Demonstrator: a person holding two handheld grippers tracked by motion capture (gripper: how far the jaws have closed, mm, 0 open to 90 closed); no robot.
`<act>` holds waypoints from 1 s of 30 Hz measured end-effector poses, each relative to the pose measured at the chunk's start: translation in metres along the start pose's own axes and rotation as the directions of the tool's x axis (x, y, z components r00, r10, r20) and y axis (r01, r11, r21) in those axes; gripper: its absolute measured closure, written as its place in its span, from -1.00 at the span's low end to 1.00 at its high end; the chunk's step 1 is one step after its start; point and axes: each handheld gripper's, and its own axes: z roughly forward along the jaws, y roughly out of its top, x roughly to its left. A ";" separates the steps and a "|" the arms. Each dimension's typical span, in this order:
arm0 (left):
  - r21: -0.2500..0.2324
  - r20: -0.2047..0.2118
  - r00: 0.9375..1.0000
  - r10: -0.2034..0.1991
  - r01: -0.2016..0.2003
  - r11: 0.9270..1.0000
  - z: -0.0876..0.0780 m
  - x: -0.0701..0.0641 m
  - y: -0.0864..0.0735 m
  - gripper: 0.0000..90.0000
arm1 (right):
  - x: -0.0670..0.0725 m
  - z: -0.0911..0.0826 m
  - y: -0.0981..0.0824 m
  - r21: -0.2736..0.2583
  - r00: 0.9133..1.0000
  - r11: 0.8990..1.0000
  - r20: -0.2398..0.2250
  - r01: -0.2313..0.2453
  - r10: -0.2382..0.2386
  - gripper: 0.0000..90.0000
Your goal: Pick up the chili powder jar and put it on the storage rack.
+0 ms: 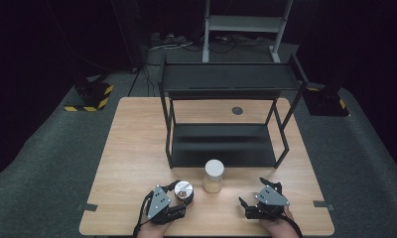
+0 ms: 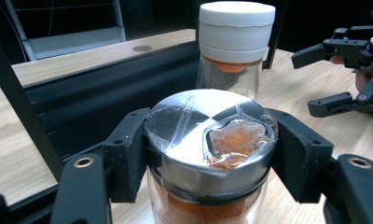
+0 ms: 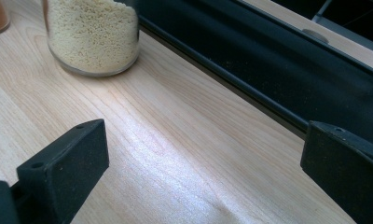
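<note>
Two jars stand before the rack (image 1: 221, 119), one already clamped.
Your left gripper (image 2: 208, 158) squeezes the spice jar (image 2: 208, 154) by its lid, ready to lift; your right gripper (image 3: 203, 172) waits agape beside the grain jar (image 3: 93, 35).

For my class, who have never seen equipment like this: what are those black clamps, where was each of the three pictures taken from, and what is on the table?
A person sits at a wooden table and holds a hand-operated clamp with two black jaws in each hand. The high view looks down from above the person. The other two pictures come from small cameras riding on the clamps, looking along their jaws.

On the table stand a black two-level rack, a jar with a white lid holding pale grains, and a jar with a metal lid holding orange powder.

The left gripper is shut on the metal-lidded jar, its jaws pressing the lid from both sides. The right gripper is open over bare wood and holds nothing.
</note>
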 end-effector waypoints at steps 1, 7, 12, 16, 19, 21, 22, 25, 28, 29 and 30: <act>0.000 -0.001 1.000 0.000 0.000 1.000 0.000 0.000 0.000 -0.23 | 0.000 0.000 0.000 0.000 1.000 1.000 0.000 -0.001 0.001 -1.00; 0.006 -0.006 1.000 -0.004 0.004 1.000 -0.001 -0.001 0.002 -0.23 | -0.001 0.000 0.000 0.002 1.000 1.000 -0.002 -0.003 0.003 -1.00; 0.010 -0.003 1.000 -0.012 0.012 1.000 -0.001 -0.001 0.003 -0.23 | -0.001 0.000 0.001 0.004 1.000 1.000 -0.003 -0.001 0.001 -1.00; 0.000 0.001 1.000 -0.011 0.011 1.000 -0.003 -0.002 0.005 -0.23 | -0.001 0.000 0.001 0.005 1.000 1.000 -0.004 -0.003 0.003 -1.00; -0.013 0.005 1.000 -0.013 0.013 1.000 -0.005 -0.002 0.007 -0.23 | -0.002 0.000 0.001 0.005 1.000 1.000 -0.006 -0.008 0.008 -1.00; -0.017 0.006 1.000 -0.014 0.014 1.000 -0.006 -0.001 0.008 -0.23 | -0.002 0.000 0.001 0.006 1.000 1.000 -0.005 -0.008 0.008 -1.00; -0.023 0.009 1.000 -0.020 0.020 1.000 -0.008 -0.001 0.009 -0.23 | -0.002 0.000 0.001 0.006 1.000 1.000 -0.004 -0.009 0.009 -1.00; -0.039 0.007 1.000 -0.030 0.030 0.999 -0.010 0.000 0.010 -0.23 | -0.002 0.000 0.001 0.005 1.000 1.000 -0.005 -0.012 0.012 -1.00; -0.052 -0.002 1.000 -0.029 0.029 0.998 -0.015 0.000 0.015 -0.23 | -0.003 0.000 0.000 0.003 1.000 1.000 -0.006 -0.014 0.014 -1.00; -0.052 -0.002 1.000 -0.029 0.029 0.998 -0.015 0.000 0.015 -0.23 | -0.003 0.000 0.000 0.003 1.000 1.000 -0.006 -0.014 0.014 -1.00; -0.058 -0.005 1.000 -0.031 0.030 0.998 -0.016 0.000 0.018 -0.23 | -0.003 0.000 0.000 0.003 1.000 1.000 -0.007 -0.015 0.015 -1.00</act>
